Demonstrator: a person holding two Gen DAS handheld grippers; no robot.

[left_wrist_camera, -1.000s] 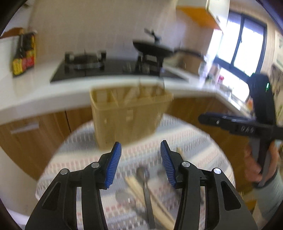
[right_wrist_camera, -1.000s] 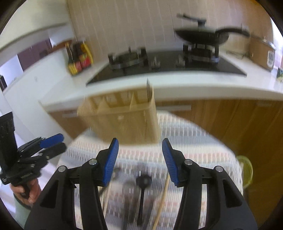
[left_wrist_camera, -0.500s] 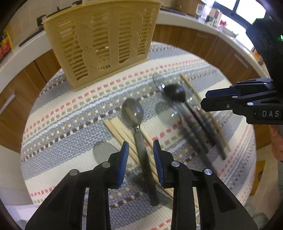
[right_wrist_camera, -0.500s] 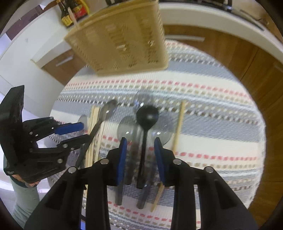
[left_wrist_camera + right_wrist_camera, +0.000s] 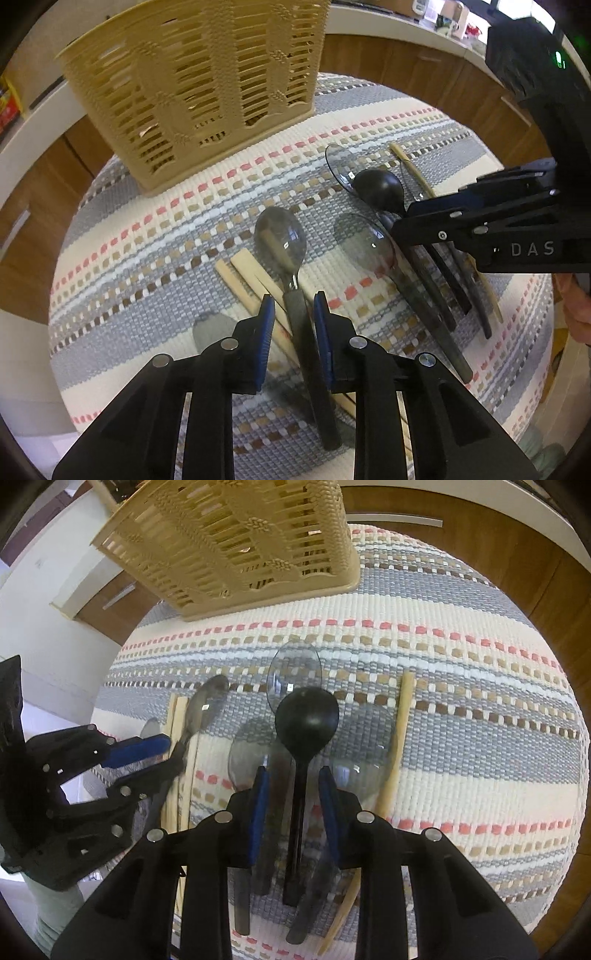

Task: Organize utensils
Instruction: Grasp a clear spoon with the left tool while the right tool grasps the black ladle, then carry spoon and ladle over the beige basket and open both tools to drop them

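Left gripper (image 5: pixel 293 308) has just been narrowing its jaws around the dark handle of the metal spoon (image 5: pixel 282 236), pads not clearly touching it yet. Right gripper (image 5: pixel 295 779) did the same over the black ladle (image 5: pixel 306 716), handle between the pads with gaps either side. Both lie on the striped woven mat (image 5: pixel 461 686), crowded by clear plastic spoons (image 5: pixel 295 672) and bamboo chopsticks (image 5: pixel 243 277). The beige slotted utensil basket (image 5: pixel 199 81) stands at the far edge.

Spoons (image 5: pixel 280 236), chopsticks (image 5: pixel 243 280) flat on mat; slatted beige basket (image 5: pixel 199 81) upright behind.
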